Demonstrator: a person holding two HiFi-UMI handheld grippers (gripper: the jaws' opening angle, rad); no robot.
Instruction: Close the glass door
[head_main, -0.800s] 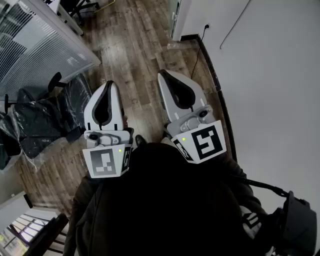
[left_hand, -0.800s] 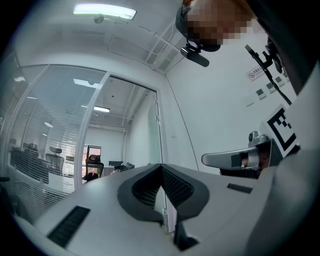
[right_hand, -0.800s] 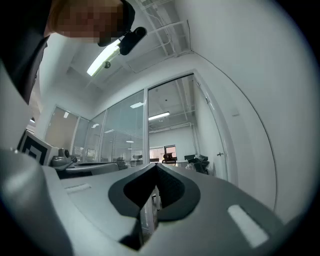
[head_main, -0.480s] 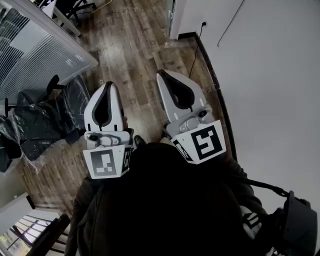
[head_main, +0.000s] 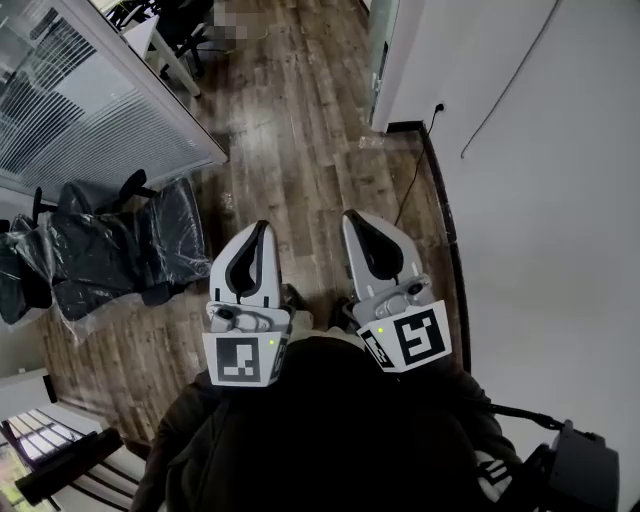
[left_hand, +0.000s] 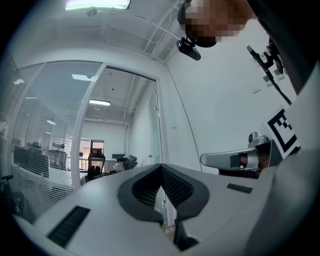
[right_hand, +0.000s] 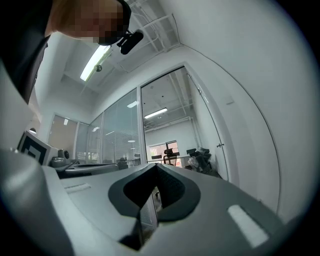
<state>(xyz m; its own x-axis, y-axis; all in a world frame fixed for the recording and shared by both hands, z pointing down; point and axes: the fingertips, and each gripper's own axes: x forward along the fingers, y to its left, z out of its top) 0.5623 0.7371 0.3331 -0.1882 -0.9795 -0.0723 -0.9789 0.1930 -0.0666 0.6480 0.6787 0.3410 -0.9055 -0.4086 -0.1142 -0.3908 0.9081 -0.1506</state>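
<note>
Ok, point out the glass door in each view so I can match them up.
Head view: glass door shows as a narrow edge at the top, right of centre, seen from above.
Left gripper view: glass door stands at the centre, swung open.
Right gripper view: glass door stands right of centre.
Shared landmark: the white wall just right of the door in all three.

Floor (head_main: 300, 140): grainy wood planks, low sheen. Chairs (head_main: 110, 250) on it: glossy plastic wrap. Glass door (left_hand: 148, 125): clear, smooth. Wall (head_main: 560, 220): matt.
</note>
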